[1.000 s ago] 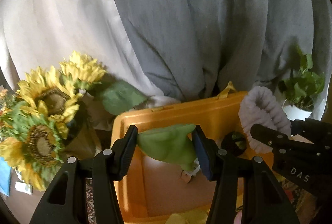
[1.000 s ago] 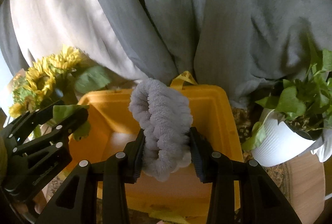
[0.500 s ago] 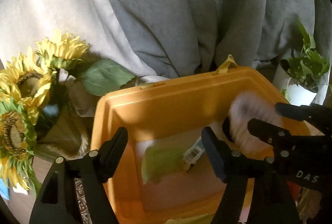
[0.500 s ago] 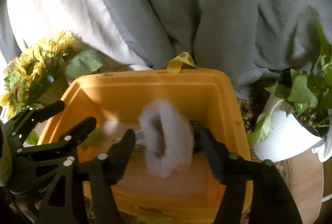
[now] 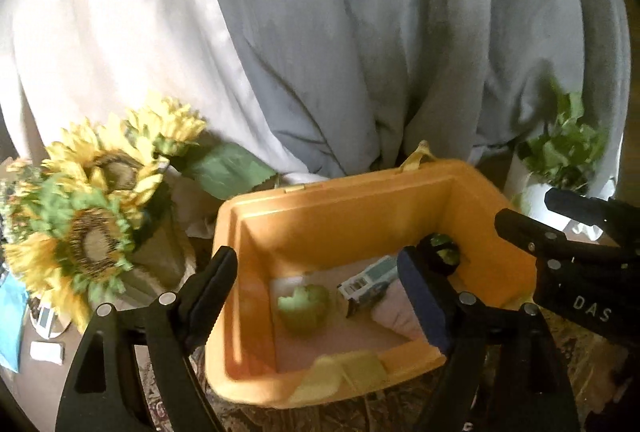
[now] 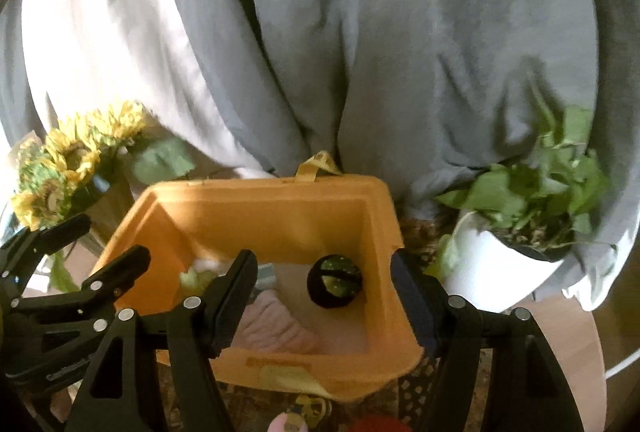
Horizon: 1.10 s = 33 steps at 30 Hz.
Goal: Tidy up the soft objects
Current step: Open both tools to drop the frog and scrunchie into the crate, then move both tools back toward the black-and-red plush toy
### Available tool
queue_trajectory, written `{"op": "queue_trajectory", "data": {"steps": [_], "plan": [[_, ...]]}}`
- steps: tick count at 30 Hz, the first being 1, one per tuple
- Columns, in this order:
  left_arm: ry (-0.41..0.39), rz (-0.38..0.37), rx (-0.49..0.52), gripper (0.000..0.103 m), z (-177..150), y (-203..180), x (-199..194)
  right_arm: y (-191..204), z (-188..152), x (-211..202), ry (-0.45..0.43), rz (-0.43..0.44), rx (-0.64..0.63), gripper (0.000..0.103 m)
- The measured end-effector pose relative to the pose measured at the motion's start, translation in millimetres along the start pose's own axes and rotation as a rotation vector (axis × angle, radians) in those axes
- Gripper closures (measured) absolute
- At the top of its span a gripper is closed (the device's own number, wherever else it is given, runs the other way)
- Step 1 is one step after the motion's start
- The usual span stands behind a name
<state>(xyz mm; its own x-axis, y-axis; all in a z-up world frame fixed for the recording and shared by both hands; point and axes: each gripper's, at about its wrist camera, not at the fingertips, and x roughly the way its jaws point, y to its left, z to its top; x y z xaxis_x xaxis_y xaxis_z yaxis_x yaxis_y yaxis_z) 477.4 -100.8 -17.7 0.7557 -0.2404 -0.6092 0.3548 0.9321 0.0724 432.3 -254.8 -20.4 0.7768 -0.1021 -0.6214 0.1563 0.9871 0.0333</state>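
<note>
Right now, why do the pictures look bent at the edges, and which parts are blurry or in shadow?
Left wrist view: the fisheye lens bows the curtain and blackens the corners; the sunflowers smear with motion; sunlight stripes the yellow bin, its near wall shaded. Right wrist view: same bending; the potted plant is soft, the pinkish fluffy item blurred in the bin's shadow.
</note>
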Motion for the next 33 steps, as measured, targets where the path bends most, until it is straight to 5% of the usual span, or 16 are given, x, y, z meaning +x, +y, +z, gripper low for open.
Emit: {"op": "queue_trajectory", "data": {"steps": [7,18,33], "plan": [[-0.065,0.018,0.016,0.017,-9,-12,-47,-11,-11,-45,-0.074,-0.017,0.028,0.033],[-0.096,0.007,0.081,0.017,-32,-45,-98,-25,-44,-95,-0.065,-0.024,0.030,0.033],[-0.049,-0.013,0.041,0.017,-75,-54,-133,-32,-89,-131,-0.027,-0.084,0.098,0.033]]}}
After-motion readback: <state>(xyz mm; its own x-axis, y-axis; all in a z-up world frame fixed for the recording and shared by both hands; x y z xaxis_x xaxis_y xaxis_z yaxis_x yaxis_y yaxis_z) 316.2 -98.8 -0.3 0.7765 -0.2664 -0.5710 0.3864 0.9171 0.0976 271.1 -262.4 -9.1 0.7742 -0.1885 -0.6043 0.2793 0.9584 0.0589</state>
